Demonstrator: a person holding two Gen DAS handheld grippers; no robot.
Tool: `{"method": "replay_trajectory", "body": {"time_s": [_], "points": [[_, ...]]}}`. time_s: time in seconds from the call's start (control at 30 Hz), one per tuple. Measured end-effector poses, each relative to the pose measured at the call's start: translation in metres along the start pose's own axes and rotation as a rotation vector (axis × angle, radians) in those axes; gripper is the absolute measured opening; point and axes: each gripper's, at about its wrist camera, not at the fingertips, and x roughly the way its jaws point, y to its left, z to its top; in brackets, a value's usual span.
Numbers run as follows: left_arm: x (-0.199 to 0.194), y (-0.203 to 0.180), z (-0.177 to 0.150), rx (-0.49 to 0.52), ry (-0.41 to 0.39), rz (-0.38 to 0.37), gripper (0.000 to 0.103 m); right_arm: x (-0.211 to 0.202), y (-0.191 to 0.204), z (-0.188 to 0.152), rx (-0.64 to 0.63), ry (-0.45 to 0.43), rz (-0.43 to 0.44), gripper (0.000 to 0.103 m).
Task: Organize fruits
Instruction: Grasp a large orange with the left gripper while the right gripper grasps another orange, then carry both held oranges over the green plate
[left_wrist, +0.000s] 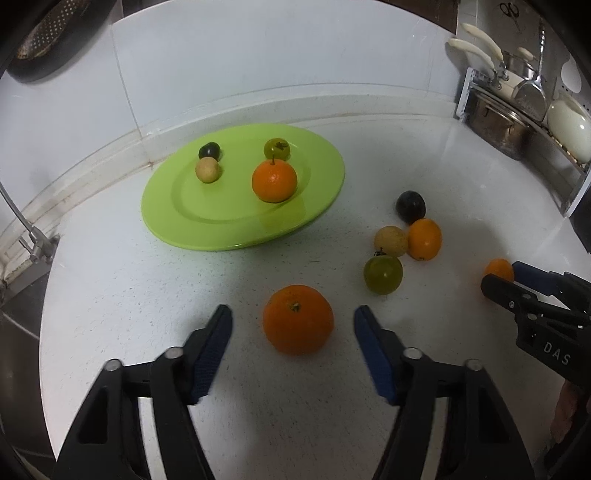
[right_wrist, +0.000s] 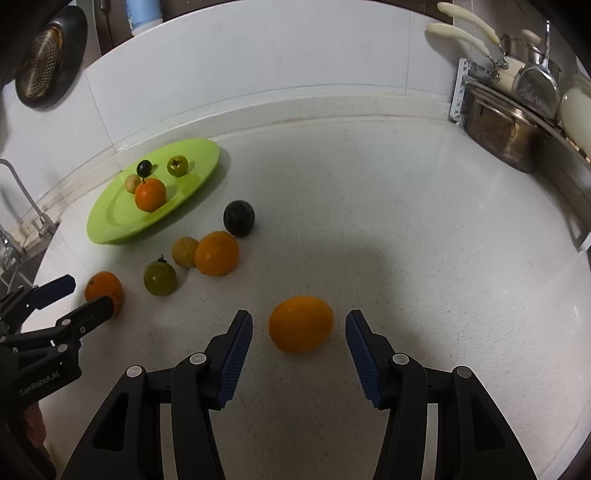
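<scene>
A green plate (left_wrist: 173, 218) (right_wrist: 110, 225) at the back left holds an orange (left_wrist: 274, 181), a tan fruit (left_wrist: 207, 169), a dark fruit (left_wrist: 209, 150) and a green fruit (left_wrist: 276, 148). My left gripper (left_wrist: 293, 314) (right_wrist: 85, 293) is open around a large orange (left_wrist: 297, 319) (right_wrist: 102, 288) on the counter. My right gripper (right_wrist: 299, 319) (left_wrist: 506, 275) is open around a yellow-orange fruit (right_wrist: 300, 324) (left_wrist: 498, 268). Between them lie a dark fruit (left_wrist: 410, 206), an orange fruit (left_wrist: 424, 239), a tan fruit (left_wrist: 390, 240) and a green fruit (left_wrist: 383, 274).
A dish rack with a steel pot (left_wrist: 498, 125) (right_wrist: 506, 136) and utensils stands at the back right. A faucet and sink edge (left_wrist: 33, 243) are at the left. A white tiled wall runs along the back.
</scene>
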Motion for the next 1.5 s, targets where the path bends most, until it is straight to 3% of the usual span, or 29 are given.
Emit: {"method": "replay_trajectory", "body": {"time_s": [0.23,0.3,0.87,1.5], "points": [[0.008,-0.002,-0.001,-0.004,0.029,-0.022,0.045,0.004,0.0,0.001,-0.009,0.007,0.007,0.045],[0.008,-0.002,-0.002,0.003,0.022,-0.012,0.041,0.004,0.0,0.001,-0.014,0.008,0.003,0.039],[-0.016,-0.001,-0.004,0.0,-0.027,-0.05,0.041,-0.016,0.013,0.007,-0.063,-0.043,0.067,0.039],[-0.065,0.014,0.003,-0.02,-0.136,-0.032,0.041,-0.054,0.052,0.023,-0.153,-0.141,0.17,0.039]]}}
